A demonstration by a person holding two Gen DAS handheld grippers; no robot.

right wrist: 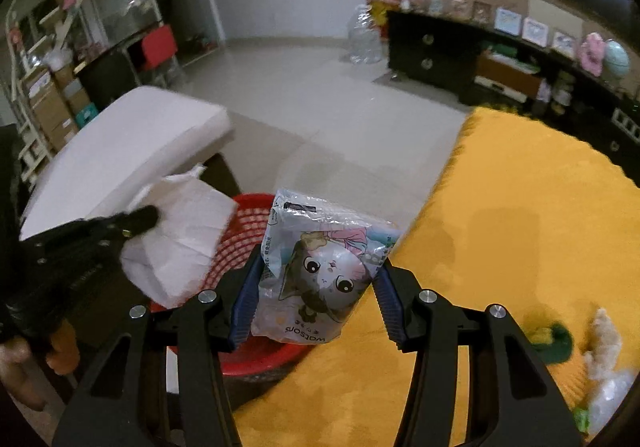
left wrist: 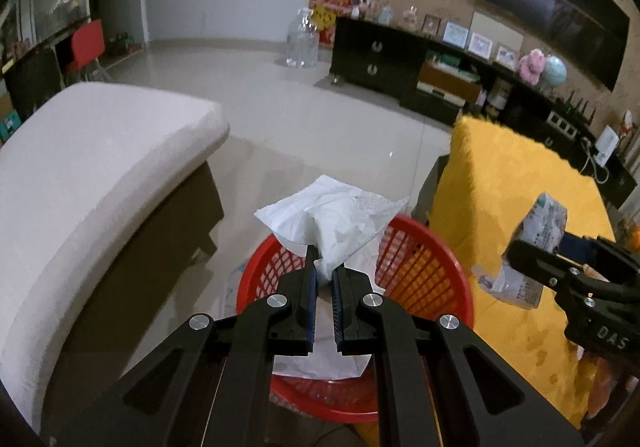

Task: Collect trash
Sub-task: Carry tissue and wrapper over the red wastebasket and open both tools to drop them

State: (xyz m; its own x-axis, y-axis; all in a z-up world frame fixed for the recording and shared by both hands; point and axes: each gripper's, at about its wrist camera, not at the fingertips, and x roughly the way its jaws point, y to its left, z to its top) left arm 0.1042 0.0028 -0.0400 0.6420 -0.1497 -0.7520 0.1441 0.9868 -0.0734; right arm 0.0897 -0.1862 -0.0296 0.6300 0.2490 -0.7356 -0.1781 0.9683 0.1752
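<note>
The left gripper (left wrist: 325, 279) sits nearest the lens, its blue-padded fingers pinched almost together on the neck of a white tissue (left wrist: 332, 215), which fans out above the red basket (left wrist: 440, 279). In the left wrist view the tissue hangs over the basket's opening, more toward its far rim, with other pale paper already lying inside. The right gripper (right wrist: 318, 279) is parted about as wide as the cat-printed tissue packet (right wrist: 320, 267) it clamps by both side edges; the packet hangs over the basket's right rim where it meets the edge of the yellow cover (right wrist: 520, 227).

The step in hand looks like dropping both pieces into the basket. To do it well, the tissue should probably come lower and nearer the basket's middle before the left fingers part, since a light, spread sheet may drift past the rim onto the floor. The packet likely needs to travel further left, fully clear of the yellow edge, before release. Letting go one at a time would keep the two grippers from crowding each other over the opening.
</note>
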